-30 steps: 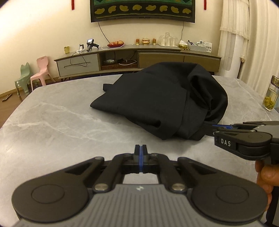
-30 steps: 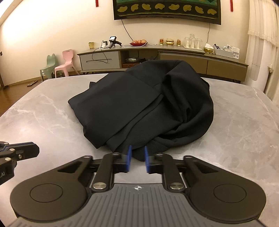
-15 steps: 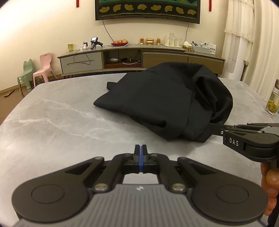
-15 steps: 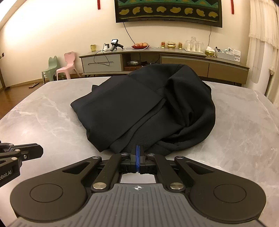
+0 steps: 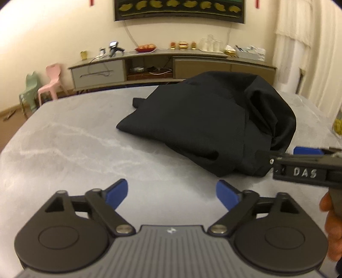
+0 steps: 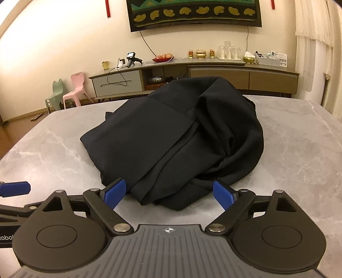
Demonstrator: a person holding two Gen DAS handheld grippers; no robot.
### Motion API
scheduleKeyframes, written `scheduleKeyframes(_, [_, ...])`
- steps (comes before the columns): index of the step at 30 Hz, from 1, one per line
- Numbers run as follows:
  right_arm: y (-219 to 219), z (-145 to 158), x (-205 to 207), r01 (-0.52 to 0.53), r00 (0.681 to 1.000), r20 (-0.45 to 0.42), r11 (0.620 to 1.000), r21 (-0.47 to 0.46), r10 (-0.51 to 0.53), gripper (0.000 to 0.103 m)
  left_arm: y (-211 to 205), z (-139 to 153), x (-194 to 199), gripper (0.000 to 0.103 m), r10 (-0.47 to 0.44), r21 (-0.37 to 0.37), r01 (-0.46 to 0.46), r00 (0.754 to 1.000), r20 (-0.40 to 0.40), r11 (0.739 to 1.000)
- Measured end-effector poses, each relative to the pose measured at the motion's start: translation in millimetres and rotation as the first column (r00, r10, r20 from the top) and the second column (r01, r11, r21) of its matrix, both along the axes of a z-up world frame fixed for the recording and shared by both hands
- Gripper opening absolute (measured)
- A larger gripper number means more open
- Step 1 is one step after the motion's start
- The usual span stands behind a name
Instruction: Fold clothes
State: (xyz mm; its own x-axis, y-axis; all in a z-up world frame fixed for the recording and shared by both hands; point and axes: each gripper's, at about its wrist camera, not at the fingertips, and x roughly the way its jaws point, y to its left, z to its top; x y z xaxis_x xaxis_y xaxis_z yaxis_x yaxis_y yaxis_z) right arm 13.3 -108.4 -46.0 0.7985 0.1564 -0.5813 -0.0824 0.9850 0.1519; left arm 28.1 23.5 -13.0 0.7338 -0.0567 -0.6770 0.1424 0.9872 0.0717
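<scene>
A crumpled black garment [image 6: 177, 136] lies heaped near the middle of the grey marble table [image 6: 299, 149], its flatter folded part toward my left and a bulging mound toward my right. From the right wrist camera, I see my right gripper [image 6: 168, 192] with its blue-padded fingers [image 6: 113, 192] spread wide apart, the near hem of the cloth lying between them; I cannot tell whether the pads touch the fabric. A loose thread [image 6: 196, 205] lies on the table just beside the hem.

From the left wrist camera, my left gripper [image 5: 172, 193] hovers over bare marble [image 5: 64, 149], its fingers [image 5: 116, 193] also wide apart and holding nothing, the garment [image 5: 203, 126] well ahead and to the right. The right gripper [image 5: 307, 162] shows at the right edge of that view, marked "DAS", close against the cloth's near corner, with part of a hand [image 5: 333, 231] below it.

Behind the table stands a long low sideboard [image 6: 213, 72] carrying a red dish of fruit [image 6: 163, 57], stacked glasses [image 6: 228, 52] and small gold ornaments [image 6: 201, 53]. A pink chair [image 6: 77, 89] and a green chair [image 6: 54, 94] stand by the wall at left; a dark framed hanging [image 6: 194, 12] is above, and a pale curtain [image 6: 316, 42] hangs at right.
</scene>
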Motion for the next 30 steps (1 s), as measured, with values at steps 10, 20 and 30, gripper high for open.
scheduleKeyframes(10, [2.5,-3.3,41.5,-0.001,1.0,0.026,1.0,0.026,0.0,0.094,32.9,-35.2,38.7,0.095,-0.075,-0.065,0.072,0.996,-0.043,0.995])
scheduleKeyframes(20, [68.9,-5.4,84.1,-0.138,0.979,0.121,0.972,-0.189,0.162,0.004,110.8,12.3,48.1,0.094,0.12,-0.237,-0.101,0.99,0.068,0.966])
scheduleKeyframes(30, [101.8,-6.9,-2.0,-0.474,0.878,0.004,0.87,-0.135,0.479,0.043,176.9,15.1,53.8,0.094,0.172,-0.466,-0.176,0.984,-0.051,0.867])
